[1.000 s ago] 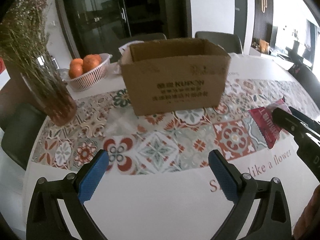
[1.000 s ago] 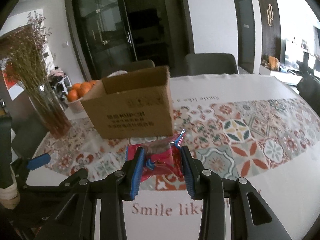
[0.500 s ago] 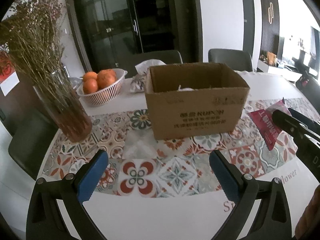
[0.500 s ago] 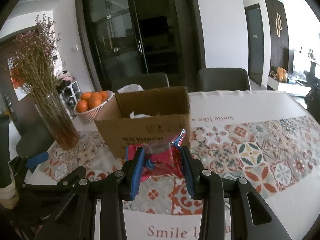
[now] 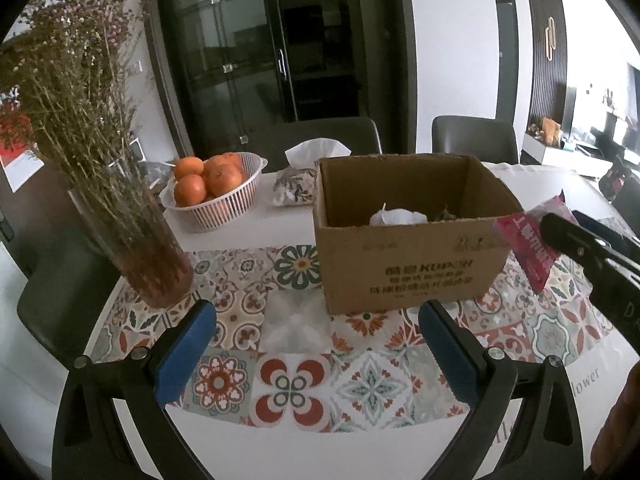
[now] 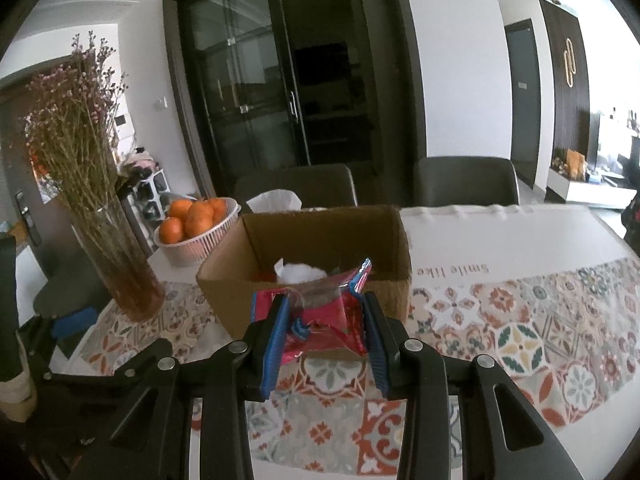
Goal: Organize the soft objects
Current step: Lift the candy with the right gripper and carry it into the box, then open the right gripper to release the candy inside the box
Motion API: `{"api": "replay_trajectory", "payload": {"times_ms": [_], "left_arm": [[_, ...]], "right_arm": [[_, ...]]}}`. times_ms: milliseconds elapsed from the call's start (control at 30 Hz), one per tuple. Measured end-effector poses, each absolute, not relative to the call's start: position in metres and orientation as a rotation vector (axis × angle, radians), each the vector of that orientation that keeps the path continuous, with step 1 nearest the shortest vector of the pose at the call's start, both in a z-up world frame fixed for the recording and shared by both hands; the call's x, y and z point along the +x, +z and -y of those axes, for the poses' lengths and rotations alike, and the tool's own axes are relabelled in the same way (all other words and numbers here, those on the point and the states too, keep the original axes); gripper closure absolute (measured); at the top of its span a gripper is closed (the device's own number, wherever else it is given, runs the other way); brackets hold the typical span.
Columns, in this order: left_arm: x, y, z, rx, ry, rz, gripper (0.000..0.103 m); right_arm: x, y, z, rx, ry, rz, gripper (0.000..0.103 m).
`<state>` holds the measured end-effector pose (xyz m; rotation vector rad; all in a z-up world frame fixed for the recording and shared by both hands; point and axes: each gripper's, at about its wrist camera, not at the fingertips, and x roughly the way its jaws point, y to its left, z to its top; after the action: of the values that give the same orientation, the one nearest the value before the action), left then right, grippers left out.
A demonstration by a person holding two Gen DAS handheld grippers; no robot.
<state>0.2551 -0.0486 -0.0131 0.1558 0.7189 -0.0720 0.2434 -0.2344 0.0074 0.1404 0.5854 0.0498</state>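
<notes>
On a tile-patterned table [image 6: 520, 320], the right gripper [image 6: 324, 320] pinches a red snack packet [image 6: 320, 320] just before the cardboard box [image 6: 312, 248]; the left gripper [image 5: 316, 344] hangs spread wide, empty.

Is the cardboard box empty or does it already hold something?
Not empty. The cardboard box is open-topped, and a white soft item lies inside with something darker beside it; what the darker thing is cannot be told.

White walls [image 6: 452, 60], dark glass-door cabinet [image 6: 272, 92], two grey chairs [image 6: 466, 180]
</notes>
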Motion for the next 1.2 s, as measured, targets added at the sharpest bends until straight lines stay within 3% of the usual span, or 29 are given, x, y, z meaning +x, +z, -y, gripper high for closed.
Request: {"api": "replay_trajectory", "payload": {"times_ms": [867,1200], "left_arm": [[0.322,-0.012,0.045,0.141,-0.027,-0.703,0.0],[0.328,-0.014,0.042,0.128,-0.017,-0.708,0.0]], "right_arm": [[0.337,-0.001,0.24,0.127,0.091,-0.584,0.065],[0.349,-0.005,0.237,0.132,0.091,-0.598,0.058]]}}
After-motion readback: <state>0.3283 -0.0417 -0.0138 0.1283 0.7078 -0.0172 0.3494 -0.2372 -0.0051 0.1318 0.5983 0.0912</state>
